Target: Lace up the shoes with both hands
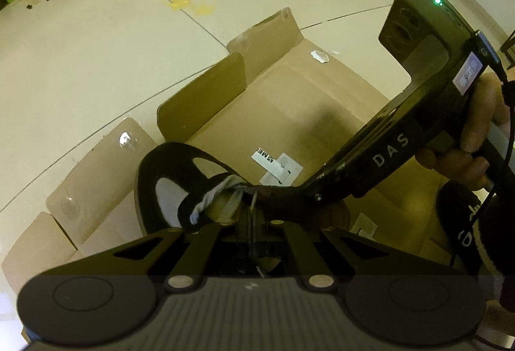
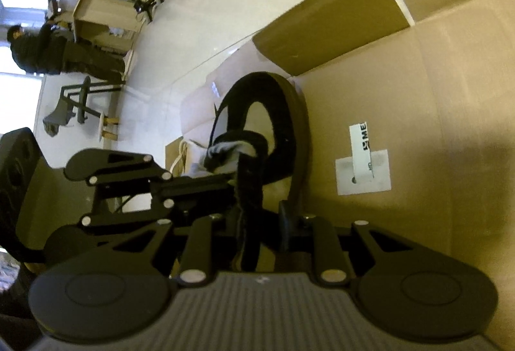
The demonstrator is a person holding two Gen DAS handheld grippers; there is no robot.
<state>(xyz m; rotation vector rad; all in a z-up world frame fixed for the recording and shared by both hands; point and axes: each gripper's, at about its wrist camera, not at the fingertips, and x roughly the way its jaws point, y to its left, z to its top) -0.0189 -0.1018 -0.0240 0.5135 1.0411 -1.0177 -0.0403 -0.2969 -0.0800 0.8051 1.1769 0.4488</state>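
Cardboard (image 1: 289, 100); shoe (image 1: 180, 164) half hidden

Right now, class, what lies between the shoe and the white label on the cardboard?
Only bare brown cardboard separates the black shoe from the white label; the right wrist view shows it best.

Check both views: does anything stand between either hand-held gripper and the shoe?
Nothing visible does. Both the left hand-held gripper and the right hand-held gripper already reach the shoe at its lace.

Right claw (image 1: 283, 195): matte black body, white "DAS" lettering, green indicator lamp, silver pivot screws. Right hand (image 1: 482, 132): bare skin, black cuff.
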